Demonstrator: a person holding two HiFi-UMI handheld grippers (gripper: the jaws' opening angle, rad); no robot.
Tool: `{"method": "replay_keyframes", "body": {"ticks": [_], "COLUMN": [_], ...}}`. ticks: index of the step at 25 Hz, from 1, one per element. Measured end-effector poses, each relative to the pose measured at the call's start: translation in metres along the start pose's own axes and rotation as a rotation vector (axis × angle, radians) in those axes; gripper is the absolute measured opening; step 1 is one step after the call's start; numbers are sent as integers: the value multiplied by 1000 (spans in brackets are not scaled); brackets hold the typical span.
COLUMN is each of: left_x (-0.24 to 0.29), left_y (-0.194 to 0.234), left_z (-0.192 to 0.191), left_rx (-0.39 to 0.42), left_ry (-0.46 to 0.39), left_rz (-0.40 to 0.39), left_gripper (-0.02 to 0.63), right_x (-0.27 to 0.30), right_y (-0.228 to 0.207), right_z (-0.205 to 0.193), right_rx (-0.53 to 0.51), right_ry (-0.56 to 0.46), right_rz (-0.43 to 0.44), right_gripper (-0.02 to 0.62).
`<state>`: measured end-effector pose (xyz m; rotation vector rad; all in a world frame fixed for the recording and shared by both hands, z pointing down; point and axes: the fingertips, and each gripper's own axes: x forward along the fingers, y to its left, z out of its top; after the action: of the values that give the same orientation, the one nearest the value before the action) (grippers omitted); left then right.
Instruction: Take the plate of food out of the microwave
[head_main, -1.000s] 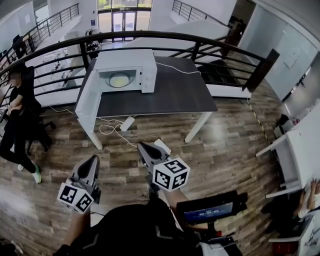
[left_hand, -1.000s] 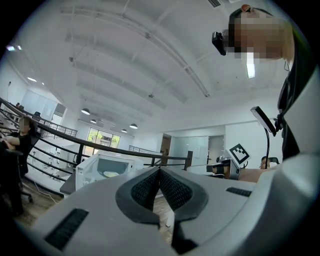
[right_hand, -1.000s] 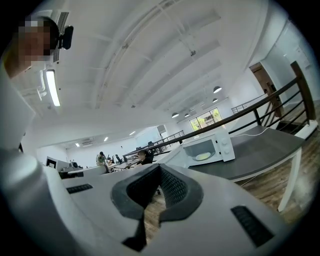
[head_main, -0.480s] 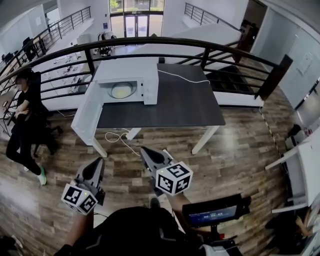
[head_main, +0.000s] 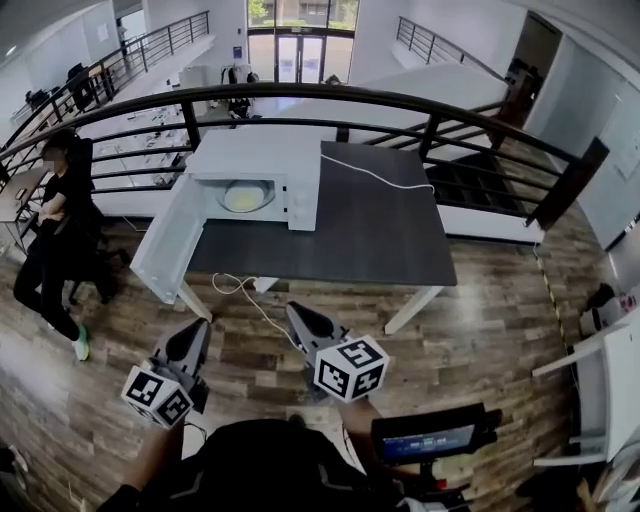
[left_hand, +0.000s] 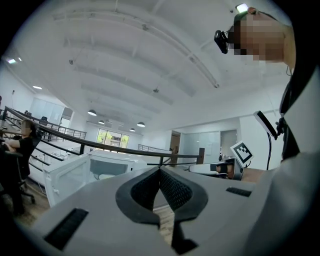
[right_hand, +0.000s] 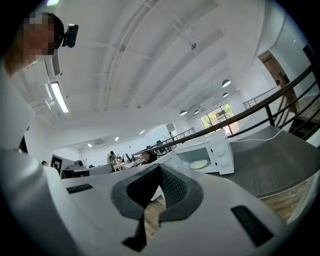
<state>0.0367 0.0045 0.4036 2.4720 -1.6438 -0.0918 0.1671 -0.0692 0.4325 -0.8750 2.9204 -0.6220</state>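
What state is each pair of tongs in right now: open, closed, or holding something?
Left grey tongs: closed, holding nothing.
Right grey tongs: closed, holding nothing.

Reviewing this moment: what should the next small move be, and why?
Probably step closer to the table. The microwave door hangs open with the plate of food inside, but the left gripper and right gripper, both shut and empty, are held well short of the table's near edge, so nothing is within reach.

Closed hand-held gripper (left_hand: 160, 169), microwave (left_hand: 116, 160) beyond
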Motion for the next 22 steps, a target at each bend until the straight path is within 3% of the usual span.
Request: {"method": "replay_keyframes", "body": {"ticks": [11, 22], "left_x": [29, 44], "left_y": [38, 122], "left_z": [12, 43], "left_rx": [13, 12], "left_ry": [2, -21], "left_rz": [28, -5], "left_gripper": [5, 5], "right_x": [46, 130], "right_y": [-25, -17], "right_z": [12, 30], "right_rx": [10, 3], "right_ry": [20, 4], "right_rz": [27, -12], "right_gripper": [-11, -11]}}
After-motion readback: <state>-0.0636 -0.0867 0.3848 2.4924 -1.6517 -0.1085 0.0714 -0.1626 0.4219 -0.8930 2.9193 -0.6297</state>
